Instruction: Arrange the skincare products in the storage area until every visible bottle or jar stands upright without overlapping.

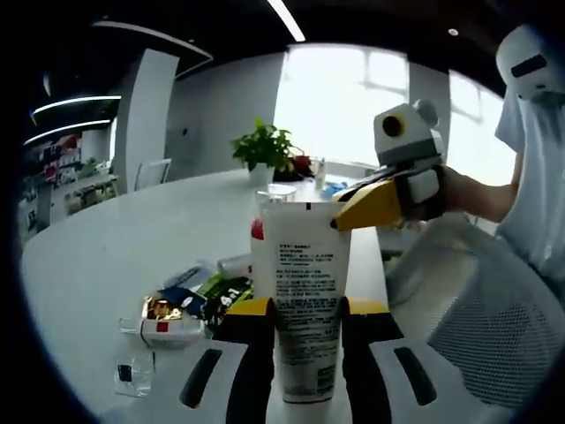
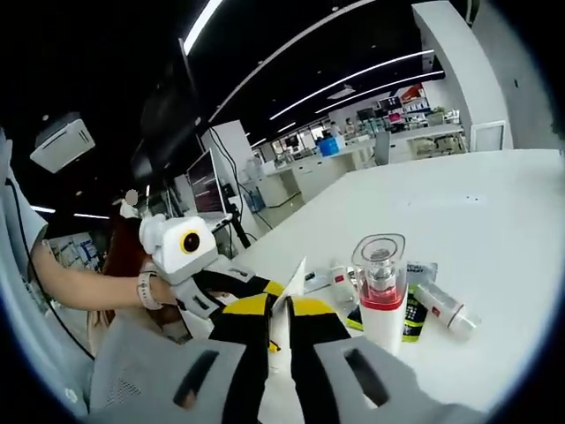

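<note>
White tube (image 1: pixel 305 300) upright, clamped between left tool (image 1: pixel 305 309) jaws; right tool (image 2: pixel 281 331) pinches tube's crimped top edge. Pump bottle (image 2: pixel 381 296) stands on white surface (image 2: pixel 494 221) nearby.

Left gripper (image 1: pixel 298 311) clamps a white tube (image 1: pixel 300 296) upright; right gripper (image 2: pixel 279 311) pinches the same tube's flat top edge.

In the left gripper view, a tube (image 1: pixel 305 296) stands upright between the left gripper's fingers (image 1: pixel 250 349), on the table (image 1: pixel 132 243). Sachets (image 1: pixel 172 314) lie left of it; a potted plant (image 1: pixel 263 150) stands far behind. In the right gripper view, a capped bottle (image 2: pixel 381 296) stands right of the tube's edge (image 2: pixel 287 300), with small tubes (image 2: pixel 441 305) lying beyond it.
</note>
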A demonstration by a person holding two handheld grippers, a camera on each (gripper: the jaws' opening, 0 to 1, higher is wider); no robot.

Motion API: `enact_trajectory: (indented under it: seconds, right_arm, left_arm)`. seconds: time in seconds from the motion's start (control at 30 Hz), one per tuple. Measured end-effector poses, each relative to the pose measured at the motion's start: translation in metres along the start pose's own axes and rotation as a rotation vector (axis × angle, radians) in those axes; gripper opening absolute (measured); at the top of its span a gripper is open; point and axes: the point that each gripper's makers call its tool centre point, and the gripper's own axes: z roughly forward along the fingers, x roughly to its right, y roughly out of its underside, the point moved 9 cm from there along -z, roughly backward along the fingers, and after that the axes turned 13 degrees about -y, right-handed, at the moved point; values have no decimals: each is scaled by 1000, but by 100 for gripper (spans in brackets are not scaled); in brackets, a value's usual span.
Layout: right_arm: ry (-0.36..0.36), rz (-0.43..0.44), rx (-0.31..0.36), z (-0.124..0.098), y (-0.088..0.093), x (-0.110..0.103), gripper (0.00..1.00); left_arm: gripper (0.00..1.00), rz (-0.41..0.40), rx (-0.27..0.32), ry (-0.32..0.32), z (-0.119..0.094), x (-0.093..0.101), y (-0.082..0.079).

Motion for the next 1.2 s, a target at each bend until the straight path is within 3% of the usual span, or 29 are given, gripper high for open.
enact_trajectory:
  seconds: [0.37,0.77,1.2]
  right_arm:
    - [5,-97,-24,2,-11,-8,5]
    - [-22,-144,-41,6,-11,-17,5]
    - [-30,-164,-52,-2,-5,-24,6]
  left_arm:
    - [24,0,19,-17,2,1,-8]
    - [24,-3,24,-30,-1,4,-8]
    - [26,63,34,-44,-4,16,-5]
